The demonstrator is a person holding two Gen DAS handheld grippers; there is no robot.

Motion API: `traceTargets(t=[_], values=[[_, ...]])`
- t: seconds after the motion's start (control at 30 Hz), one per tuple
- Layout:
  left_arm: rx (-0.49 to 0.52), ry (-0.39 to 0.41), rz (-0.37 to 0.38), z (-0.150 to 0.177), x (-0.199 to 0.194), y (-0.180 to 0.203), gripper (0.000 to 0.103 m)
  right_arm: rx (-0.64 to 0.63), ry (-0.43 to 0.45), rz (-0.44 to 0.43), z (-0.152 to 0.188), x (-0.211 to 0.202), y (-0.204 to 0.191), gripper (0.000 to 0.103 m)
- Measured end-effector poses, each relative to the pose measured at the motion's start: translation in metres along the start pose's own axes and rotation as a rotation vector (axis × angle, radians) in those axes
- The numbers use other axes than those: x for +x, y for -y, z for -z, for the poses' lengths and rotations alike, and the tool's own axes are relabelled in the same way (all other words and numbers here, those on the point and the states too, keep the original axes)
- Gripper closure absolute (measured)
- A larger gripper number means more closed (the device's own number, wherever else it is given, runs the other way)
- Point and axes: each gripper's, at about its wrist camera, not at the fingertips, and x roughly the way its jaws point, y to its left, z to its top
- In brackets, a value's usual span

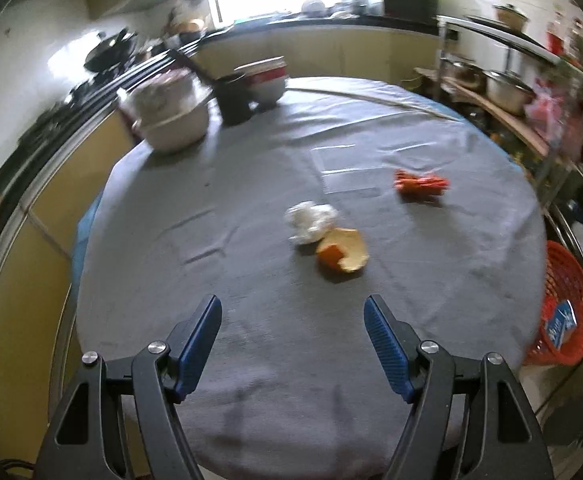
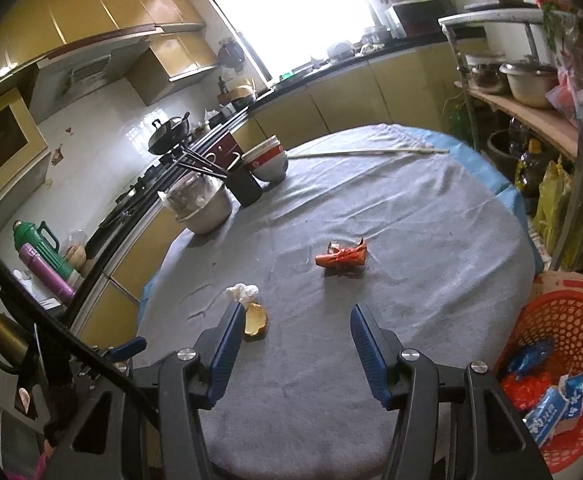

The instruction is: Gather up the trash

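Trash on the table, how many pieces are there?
3. A white crumpled tissue lies mid-table, an orange peel touches it on the near side, and a red wrapper lies apart, toward the red basket. None looks hidden.

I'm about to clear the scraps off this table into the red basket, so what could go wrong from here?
1. The orange peel touches the crumpled tissue; grabbing one may drag the other along.
2. The red basket sits below the table's edge, so a scrap released early could land on the floor.
3. The left tongs and right tongs face the same scraps and could collide.
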Motion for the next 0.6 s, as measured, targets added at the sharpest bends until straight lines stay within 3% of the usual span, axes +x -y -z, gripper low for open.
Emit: traceTargets(t=[0.2, 0.5, 0.6], values=[[-0.047, -0.036, -0.009, -0.003, 0.016, -0.021, 0.029, -0.019, -0.036, 0.0, 0.001, 0.019, -0.002, 0.044], [-0.109, -0.103, 0.042, -0.031, 0.056, -0.041, 0.029, -0.026, -0.077, -0.002, -0.015, 0.058, 0.008, 0.044], [-0.119, -0.118, 0.093, -0.044, 0.07, -0.043, 0.029, -0.024, -0.095, -0.013, -0.021, 0.075, 0.013, 0.044]])
